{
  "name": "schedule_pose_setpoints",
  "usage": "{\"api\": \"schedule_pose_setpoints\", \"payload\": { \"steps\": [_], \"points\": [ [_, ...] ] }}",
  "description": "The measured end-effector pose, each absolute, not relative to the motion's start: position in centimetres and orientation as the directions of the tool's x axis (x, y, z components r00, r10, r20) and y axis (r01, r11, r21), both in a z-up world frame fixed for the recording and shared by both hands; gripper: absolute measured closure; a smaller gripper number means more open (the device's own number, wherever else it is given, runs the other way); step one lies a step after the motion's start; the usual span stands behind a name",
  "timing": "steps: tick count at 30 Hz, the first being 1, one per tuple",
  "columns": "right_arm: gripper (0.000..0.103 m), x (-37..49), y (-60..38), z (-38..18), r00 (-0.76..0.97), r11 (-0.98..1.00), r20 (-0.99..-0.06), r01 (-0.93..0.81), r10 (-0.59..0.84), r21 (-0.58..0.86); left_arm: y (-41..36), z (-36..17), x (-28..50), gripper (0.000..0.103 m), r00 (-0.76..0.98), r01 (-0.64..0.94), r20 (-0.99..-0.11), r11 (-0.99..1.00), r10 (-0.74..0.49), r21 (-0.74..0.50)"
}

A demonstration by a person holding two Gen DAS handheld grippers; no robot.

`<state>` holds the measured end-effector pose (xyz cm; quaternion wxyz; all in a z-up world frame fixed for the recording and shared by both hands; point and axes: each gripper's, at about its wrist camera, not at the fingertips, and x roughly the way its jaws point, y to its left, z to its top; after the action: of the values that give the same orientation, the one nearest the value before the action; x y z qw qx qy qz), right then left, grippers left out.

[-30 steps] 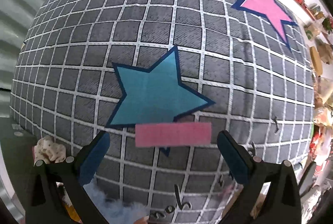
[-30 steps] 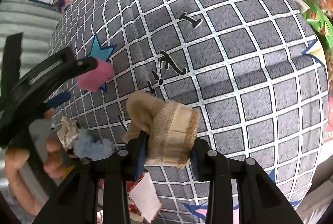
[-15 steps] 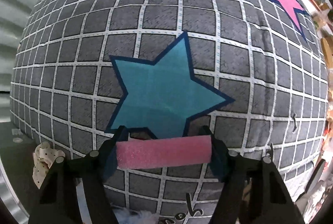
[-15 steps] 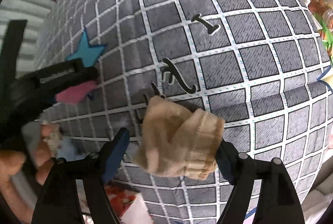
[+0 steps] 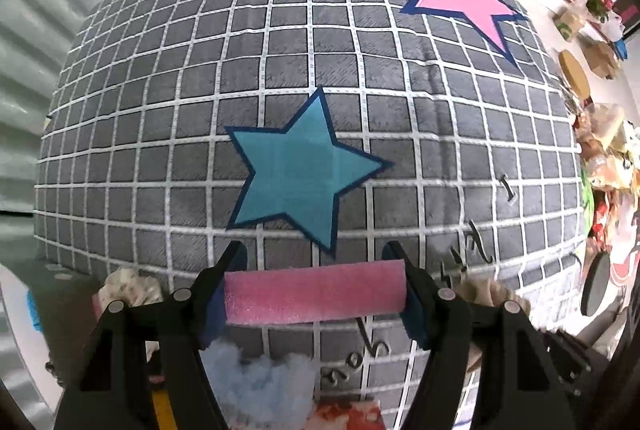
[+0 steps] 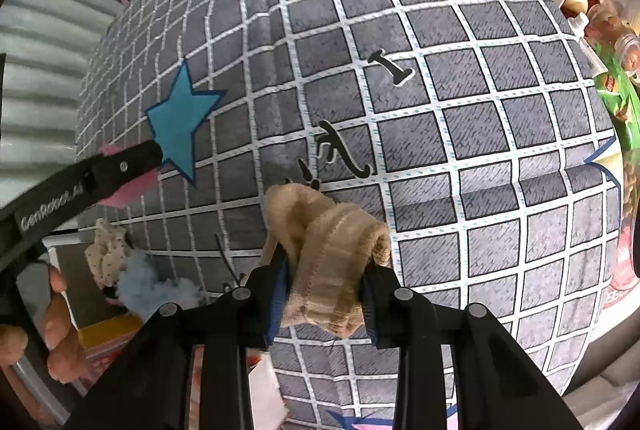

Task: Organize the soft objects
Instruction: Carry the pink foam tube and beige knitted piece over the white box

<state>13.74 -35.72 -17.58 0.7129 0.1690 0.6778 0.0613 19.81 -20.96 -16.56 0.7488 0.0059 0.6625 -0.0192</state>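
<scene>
Clamped end to end on a pink sponge (image 5: 314, 293), left gripper (image 5: 316, 294) fingers (image 5: 214, 294) pressing its two short ends, strip held level just above the quilt (image 5: 280, 70), below the blue star (image 5: 298, 176). Closed on a bunched beige sock (image 6: 328, 266), right gripper (image 6: 324, 286) fingers (image 6: 276, 294) squeezing both sides, toe end poking forward over the lettering on the same quilt. Both loads lifted clear of the pile, neither set down yet.

Judging by the layout: sorting barely begun. No soft item visibly laid out on the quilt top. Remaining at the near edge, close together: a dotted scrunchie (image 6: 106, 256) and blue fluff (image 6: 156, 290). Still to do, by that reading: placing sponge and sock on open fabric, then fetching the rest. No bin or target spot visible, so final arrangement unclear.
</scene>
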Motion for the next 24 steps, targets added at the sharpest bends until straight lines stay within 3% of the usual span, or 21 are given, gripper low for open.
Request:
{"api": "schedule_pose_setpoints", "payload": {
  "steps": [7, 24],
  "points": [
    [0.070, 12.8, -35.3, -15.5, 0.098, 0.929, -0.937, 0.136, 0.334, 0.345, -20.2, -12.7, 15.4, 0.030, 0.140, 0.123, -0.990, 0.992, -0.022, -0.005],
    [0.070, 9.0, -34.3, -12.3, 0.142, 0.927, -0.936, 0.154, 0.323, 0.343, -19.5, -10.1, 9.4, 0.030, 0.157, 0.262, -0.984, 0.964, -0.088, -0.044]
  ]
}}
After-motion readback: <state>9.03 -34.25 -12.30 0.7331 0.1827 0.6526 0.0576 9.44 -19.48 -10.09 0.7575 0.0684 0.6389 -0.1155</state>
